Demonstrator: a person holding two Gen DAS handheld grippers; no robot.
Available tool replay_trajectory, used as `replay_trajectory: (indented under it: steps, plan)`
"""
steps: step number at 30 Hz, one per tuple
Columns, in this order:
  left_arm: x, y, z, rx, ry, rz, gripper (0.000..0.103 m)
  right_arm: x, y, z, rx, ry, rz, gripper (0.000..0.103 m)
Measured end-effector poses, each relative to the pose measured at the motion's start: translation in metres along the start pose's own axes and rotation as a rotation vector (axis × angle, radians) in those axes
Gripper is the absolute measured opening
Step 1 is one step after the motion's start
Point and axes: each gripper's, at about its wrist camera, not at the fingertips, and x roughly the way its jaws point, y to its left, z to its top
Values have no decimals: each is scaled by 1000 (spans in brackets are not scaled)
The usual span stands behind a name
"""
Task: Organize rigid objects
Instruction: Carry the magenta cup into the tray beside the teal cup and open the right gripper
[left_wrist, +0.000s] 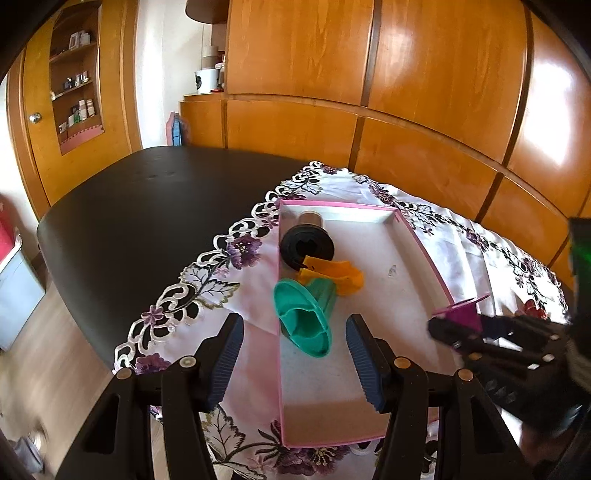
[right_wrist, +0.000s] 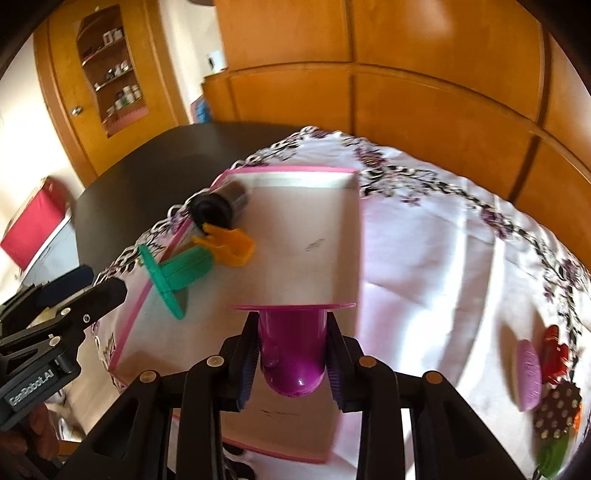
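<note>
The left hand-held gripper (left_wrist: 295, 360) hovers spread over the pink tray's (left_wrist: 430, 258) near-left edge, where the green spool (left_wrist: 306, 314) lies. The right hand-held gripper (right_wrist: 291, 363) pinches the purple spool (right_wrist: 291, 350) above the tray; judging by this, placing comes next: lower, release.

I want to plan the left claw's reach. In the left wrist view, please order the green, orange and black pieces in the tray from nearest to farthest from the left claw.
1. Green piece: between the open fingers, nearest.
2. Orange piece: just behind it.
3. Black piece: farthest, near the tray's back-left corner.
</note>
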Motion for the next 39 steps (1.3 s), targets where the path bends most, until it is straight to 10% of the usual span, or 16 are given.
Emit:
replay_trajectory:
  steps: [39]
  plan:
    - [11, 23, 5, -62, 7, 53, 59, 42, 44, -10, -21, 82, 57, 41]
